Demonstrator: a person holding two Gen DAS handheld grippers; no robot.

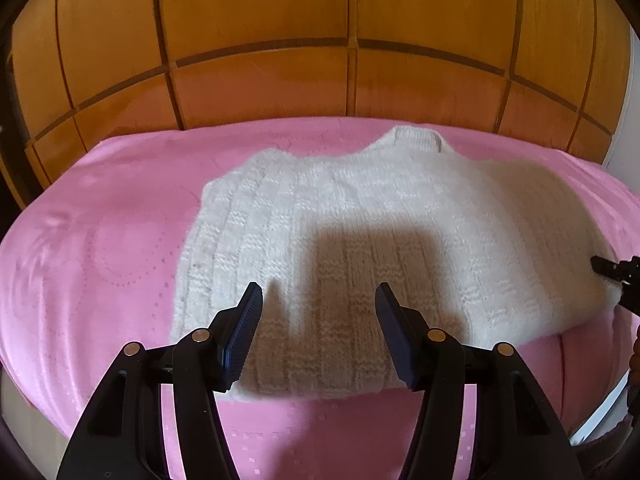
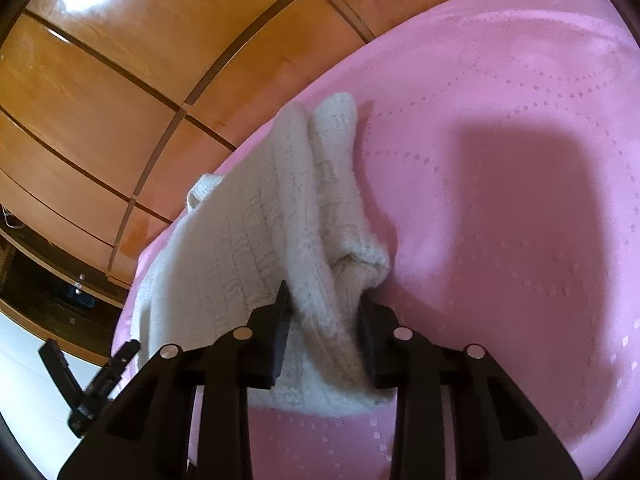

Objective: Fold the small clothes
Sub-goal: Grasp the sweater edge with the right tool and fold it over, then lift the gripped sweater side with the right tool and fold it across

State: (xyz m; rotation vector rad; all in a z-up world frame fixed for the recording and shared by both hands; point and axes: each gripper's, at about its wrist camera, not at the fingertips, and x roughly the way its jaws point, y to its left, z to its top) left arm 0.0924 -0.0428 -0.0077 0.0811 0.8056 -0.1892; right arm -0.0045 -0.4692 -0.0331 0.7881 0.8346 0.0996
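Wood panelling [image 1: 256,8] rises behind the bed, and a pink bedspread [image 1: 100,240] covers the bed below it. On the bedspread, near the panelling, lies a cream knitted sweater [image 1: 320,216] — flat over most of its body, its collar toward the panelling.

By its look, the sweater is thick, soft and floppy, light enough to lift by an edge but apt to sag and stretch. The chunky knit should grip well against ribbed pads. A bunched edge or a hem corner seems the safest place to take hold, with a full fold of fabric between the pads rather than a few loops of yarn.

At one side of the sweater, the right gripper [image 2: 324,316] pinches a raised ridge of knit, and the fabric stands up from the bedspread in a fold running away toward the collar. A sleeve [image 2: 344,184] lies doubled beside that ridge, on the bedspread side.

The left gripper [image 1: 318,300] hangs over the sweater's near hem with its jaws spread wide, holding nothing — the hem sits just below and between them. One blue ribbed pad [image 1: 244,336] faces inward above the knit.
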